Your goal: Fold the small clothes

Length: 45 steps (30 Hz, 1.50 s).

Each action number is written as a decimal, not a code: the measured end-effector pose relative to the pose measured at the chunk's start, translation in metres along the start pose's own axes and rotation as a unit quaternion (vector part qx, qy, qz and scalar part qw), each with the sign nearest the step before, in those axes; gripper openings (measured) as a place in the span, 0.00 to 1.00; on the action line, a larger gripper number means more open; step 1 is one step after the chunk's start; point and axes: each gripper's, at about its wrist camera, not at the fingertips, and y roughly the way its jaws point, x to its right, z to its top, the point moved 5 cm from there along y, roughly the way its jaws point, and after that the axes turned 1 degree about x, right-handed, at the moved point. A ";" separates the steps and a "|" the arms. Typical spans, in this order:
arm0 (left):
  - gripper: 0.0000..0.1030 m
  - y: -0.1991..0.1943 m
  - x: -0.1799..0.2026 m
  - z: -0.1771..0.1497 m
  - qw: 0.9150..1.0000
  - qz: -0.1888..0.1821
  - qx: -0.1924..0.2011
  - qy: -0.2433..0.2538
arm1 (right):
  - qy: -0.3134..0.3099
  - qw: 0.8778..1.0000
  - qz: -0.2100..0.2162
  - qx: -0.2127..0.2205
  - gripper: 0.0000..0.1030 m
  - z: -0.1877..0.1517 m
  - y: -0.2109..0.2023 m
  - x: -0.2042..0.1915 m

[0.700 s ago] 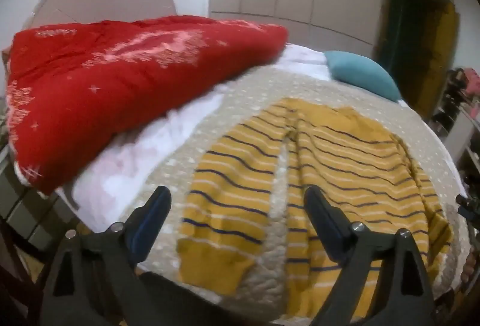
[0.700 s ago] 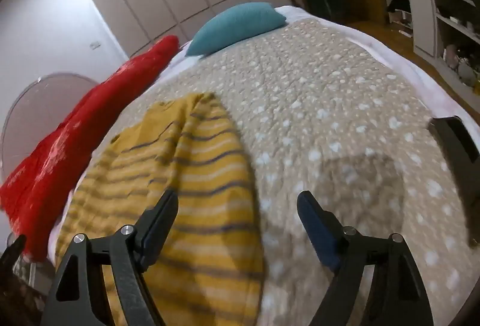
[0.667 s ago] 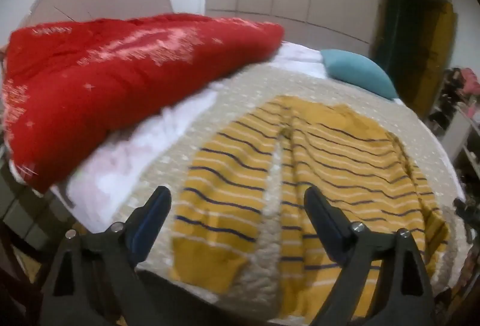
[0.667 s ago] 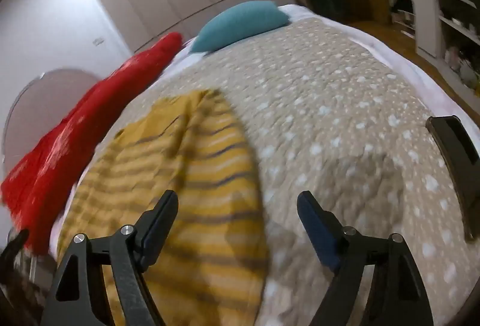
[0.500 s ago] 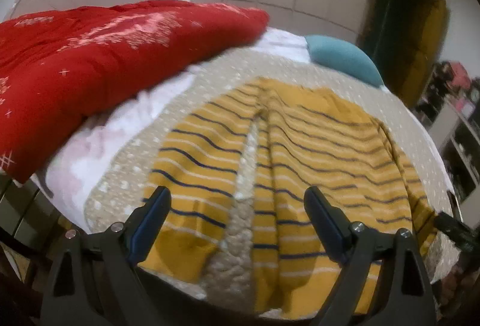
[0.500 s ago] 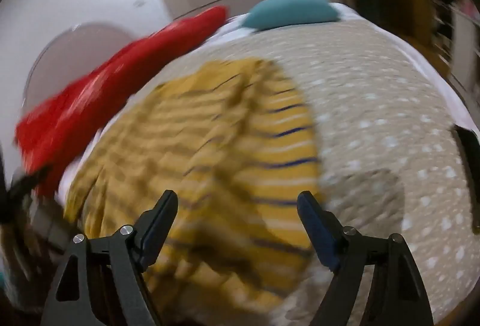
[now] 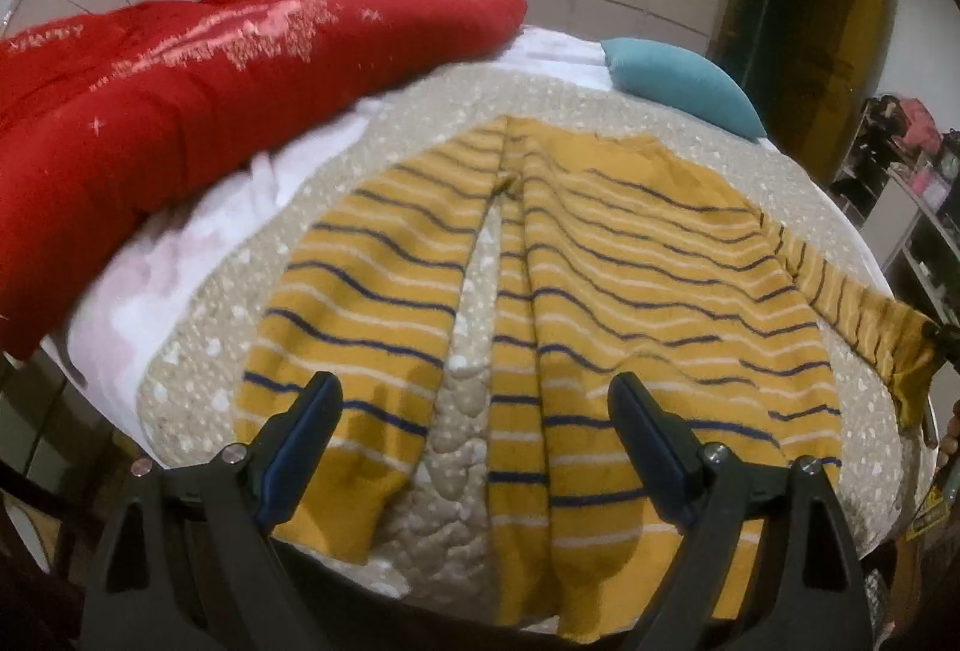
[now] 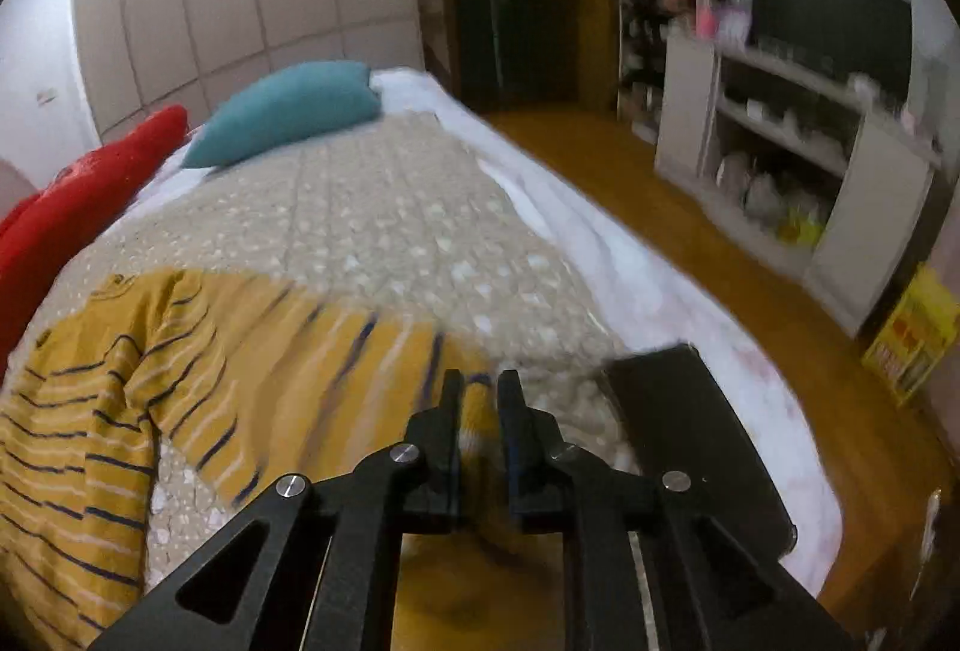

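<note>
We see the mustard-yellow knit sweater with navy and white stripes (image 7: 630, 255) flat on the beige quilted bed (image 7: 420, 111). Our left tool (image 7: 474, 411) hovers spread above its hem. Our right tool (image 8: 477, 399) pinches its sleeve cuff.

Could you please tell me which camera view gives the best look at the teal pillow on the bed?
The right wrist view: the teal pillow appears large and whole at the far end of the bed, beside the red quilt. The left wrist view shows the same pillow smaller, near the upper right edge, beyond the yellow striped sweater.
</note>
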 end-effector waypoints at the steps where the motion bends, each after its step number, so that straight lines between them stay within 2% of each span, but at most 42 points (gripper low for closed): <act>1: 0.87 0.006 -0.001 -0.003 1.000 -0.004 -0.008 0.000 | -0.006 1.000 0.016 0.003 0.32 -0.006 -0.008 -0.005; 2: 0.87 0.009 0.004 -0.007 1.000 -0.017 -0.003 0.003 | -0.019 0.999 0.041 0.002 0.39 -0.016 -0.018 -0.016; 3: 0.87 0.014 0.005 -0.010 1.000 -0.025 -0.012 0.001 | -0.028 0.997 0.073 -0.004 0.49 -0.027 -0.025 -0.028; 4: 0.87 0.019 0.006 -0.014 0.999 -0.035 -0.022 -0.001 | -0.036 0.992 0.118 -0.018 0.54 -0.043 -0.033 -0.042; 6: 0.87 0.028 0.011 -0.025 0.998 -0.048 -0.036 0.008 | -0.051 0.970 0.222 -0.082 0.54 -0.092 -0.039 -0.078; 7: 0.87 0.032 0.013 -0.030 0.997 -0.057 -0.044 0.009 | -0.053 0.961 0.250 -0.104 0.54 -0.107 -0.038 -0.086; 9: 0.87 0.038 0.021 -0.038 0.996 -0.077 -0.047 0.012 | -0.058 0.932 0.319 -0.160 0.54 -0.152 -0.040 -0.111; 10: 0.87 0.039 0.024 -0.043 0.995 -0.082 -0.060 0.011 | -0.063 0.922 0.340 -0.172 0.54 -0.166 -0.040 -0.119; 12: 0.86 0.042 0.030 -0.055 0.994 -0.078 -0.073 0.014 | -0.079 0.914 0.356 -0.178 0.54 -0.189 -0.047 -0.137; 13: 0.82 0.039 0.030 -0.059 0.994 -0.068 -0.083 0.015 | -0.090 0.913 0.355 -0.178 0.54 -0.197 -0.048 -0.143; 15: 0.46 0.033 0.031 -0.061 0.994 -0.048 -0.094 0.020 | -0.108 0.916 0.344 -0.175 0.53 -0.200 -0.045 -0.156; 17: 0.19 0.023 0.032 -0.055 0.992 -0.071 -0.106 0.007 | -0.121 0.916 0.339 -0.176 0.21 -0.194 -0.043 -0.160; 18: 0.18 0.017 0.031 -0.052 0.991 -0.070 -0.110 0.001 | -0.112 0.916 0.339 -0.183 0.10 -0.191 -0.040 -0.155; 19: 0.17 0.007 0.030 -0.048 0.992 -0.064 -0.105 0.003 | -0.099 0.914 0.344 -0.188 0.09 -0.176 -0.033 -0.162; 20: 0.13 0.000 0.027 -0.045 0.993 -0.058 -0.100 0.010 | -0.079 0.913 0.354 -0.189 0.09 -0.173 -0.038 -0.151; 22: 0.12 -0.017 0.025 -0.042 0.993 -0.069 -0.090 0.016 | -0.077 0.915 0.352 -0.180 0.08 -0.164 -0.058 -0.140; 24: 0.09 -0.037 0.025 -0.046 0.993 -0.072 -0.088 0.029 | -0.080 0.915 0.357 -0.168 0.08 -0.167 -0.086 -0.129; 26: 0.07 -0.044 0.027 -0.060 0.993 -0.050 -0.096 0.051 | -0.083 0.919 0.348 -0.163 0.08 -0.177 -0.100 -0.119; 28: 0.07 -0.038 0.024 -0.072 0.992 -0.029 -0.107 0.062 | -0.096 0.925 0.326 -0.168 0.11 -0.189 -0.100 -0.117; 30: 0.08 -0.036 0.013 -0.076 0.993 -0.038 -0.107 0.043 | -0.090 0.926 0.321 -0.175 0.12 -0.183 -0.095 -0.118; 31: 0.11 -0.038 0.008 -0.073 0.993 -0.038 -0.102 0.035 | -0.074 0.931 0.316 -0.165 0.12 -0.178 -0.094 -0.106; 32: 0.24 -0.042 0.003 -0.067 0.995 -0.035 -0.089 0.028 | -0.059 0.939 0.304 -0.151 0.12 -0.169 -0.093 -0.097; 33: 0.42 -0.046 0.000 -0.063 0.996 -0.034 -0.075 0.022 | -0.049 0.944 0.293 -0.141 0.15 -0.157 -0.091 -0.091; 34: 0.49 -0.049 -0.003 -0.060 0.998 -0.033 -0.058 0.016 | -0.037 0.954 0.270 -0.123 0.21 -0.146 -0.088 -0.078; 35: 0.55 -0.053 -0.005 -0.055 0.998 -0.031 -0.044 0.012 | -0.029 0.970 0.223 -0.094 0.25 -0.133 -0.085 -0.058; 37: 0.56 -0.055 -0.006 -0.049 0.999 -0.032 -0.031 0.011 | -0.023 0.986 0.156 -0.054 0.33 -0.116 -0.086 -0.031; 38: 0.57 -0.055 -0.003 -0.047 0.999 -0.032 -0.028 0.014 | -0.021 0.989 0.141 -0.045 0.36 -0.108 -0.085 -0.019; 40: 0.59 -0.052 -0.001 -0.047 0.999 -0.031 -0.028 0.020 | -0.024 0.994 0.100 -0.023 0.50 -0.094 -0.084 0.000; 42: 0.59 -0.047 0.002 -0.049 0.999 -0.032 -0.035 0.022 | -0.050 0.996 0.073 0.001 0.53 -0.079 -0.080 0.004; 43: 0.59 -0.045 0.003 -0.052 0.999 -0.031 -0.038 0.022 | -0.071 0.996 0.062 0.008 0.58 -0.075 -0.078 0.002; 45: 0.59 -0.039 0.007 -0.055 0.998 -0.033 -0.048 0.023 | -0.119 0.991 0.056 0.016 0.63 -0.068 -0.067 -0.008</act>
